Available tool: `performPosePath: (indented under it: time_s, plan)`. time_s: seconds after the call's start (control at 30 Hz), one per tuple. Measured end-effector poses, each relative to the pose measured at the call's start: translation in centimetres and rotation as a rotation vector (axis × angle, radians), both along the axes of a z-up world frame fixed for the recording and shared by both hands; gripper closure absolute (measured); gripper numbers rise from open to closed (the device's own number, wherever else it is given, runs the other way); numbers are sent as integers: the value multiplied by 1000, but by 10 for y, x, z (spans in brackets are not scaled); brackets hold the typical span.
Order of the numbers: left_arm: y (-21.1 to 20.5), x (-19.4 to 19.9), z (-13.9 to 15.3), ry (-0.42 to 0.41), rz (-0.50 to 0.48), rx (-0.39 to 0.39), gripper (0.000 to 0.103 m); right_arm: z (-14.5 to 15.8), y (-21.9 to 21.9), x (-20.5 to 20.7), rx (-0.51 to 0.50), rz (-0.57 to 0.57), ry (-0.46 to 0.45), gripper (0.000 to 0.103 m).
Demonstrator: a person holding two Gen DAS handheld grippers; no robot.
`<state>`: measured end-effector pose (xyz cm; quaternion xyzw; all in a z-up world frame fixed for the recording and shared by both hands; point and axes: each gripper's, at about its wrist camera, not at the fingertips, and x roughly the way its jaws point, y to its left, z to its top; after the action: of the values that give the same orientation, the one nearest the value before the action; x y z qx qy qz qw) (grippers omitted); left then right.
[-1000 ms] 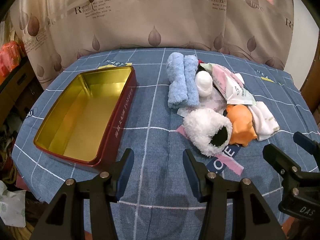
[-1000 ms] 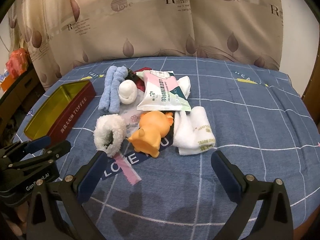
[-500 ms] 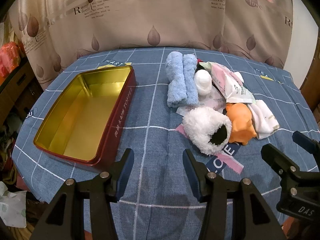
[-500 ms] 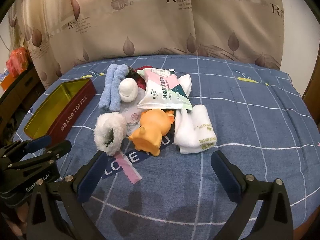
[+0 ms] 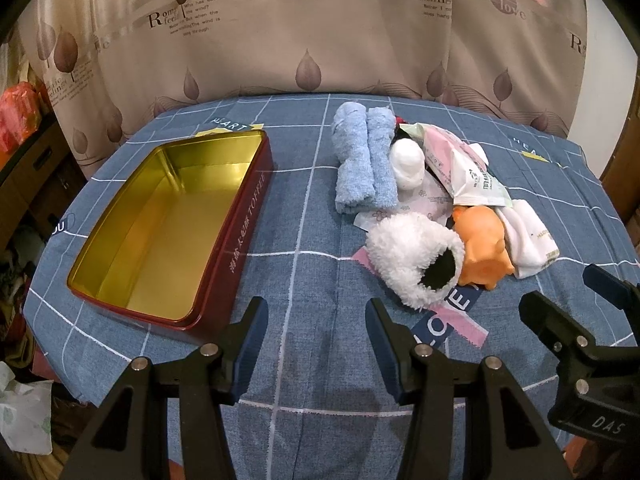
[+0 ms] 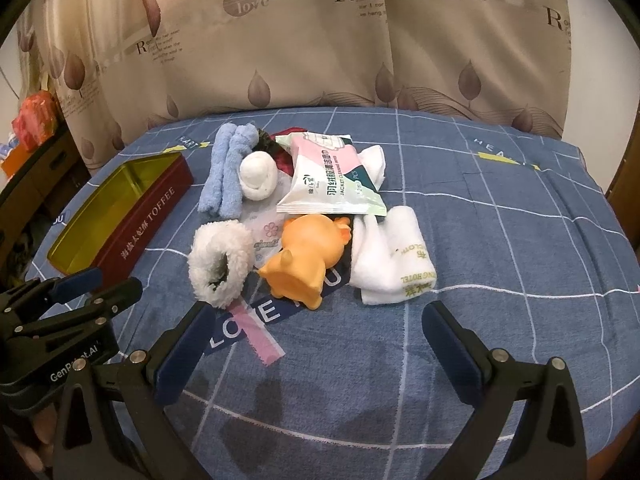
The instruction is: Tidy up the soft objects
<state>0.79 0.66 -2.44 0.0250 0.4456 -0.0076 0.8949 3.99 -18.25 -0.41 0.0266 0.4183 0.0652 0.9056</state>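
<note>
An empty red tin with a gold inside point(image 5: 160, 236) point(image 6: 120, 216) lies on the left of the blue checked cloth. To its right sits a heap of soft things: a rolled light-blue towel point(image 5: 362, 166) point(image 6: 228, 172), a white cloth ball point(image 5: 408, 162) point(image 6: 259, 176), a wipes packet point(image 5: 468, 176) point(image 6: 332, 180), a fluffy white ring with a dark hollow point(image 5: 416, 260) point(image 6: 220, 264), an orange soft toy point(image 5: 482, 252) point(image 6: 308, 260) and a folded white towel point(image 5: 528, 240) point(image 6: 394, 264). My left gripper point(image 5: 316, 312) point(image 6: 98, 282) hangs open near the tin's front corner. My right gripper point(image 6: 316, 316) point(image 5: 560, 292) stands open in front of the orange toy. Neither holds anything.
A beige curtain with leaf prints point(image 5: 320, 32) hangs behind the table. The table's edge falls off at the left, where clutter and an orange bag point(image 5: 16, 120) sit on a shelf. Flat printed sachets point(image 5: 424, 200) lie under the heap.
</note>
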Motion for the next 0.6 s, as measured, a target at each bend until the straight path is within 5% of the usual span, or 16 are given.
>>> performPosePath:
  time_s: [0.6]
  plan:
    - [-1, 2, 0, 8, 0, 0, 51, -3, -1, 2, 6, -1, 17, 0]
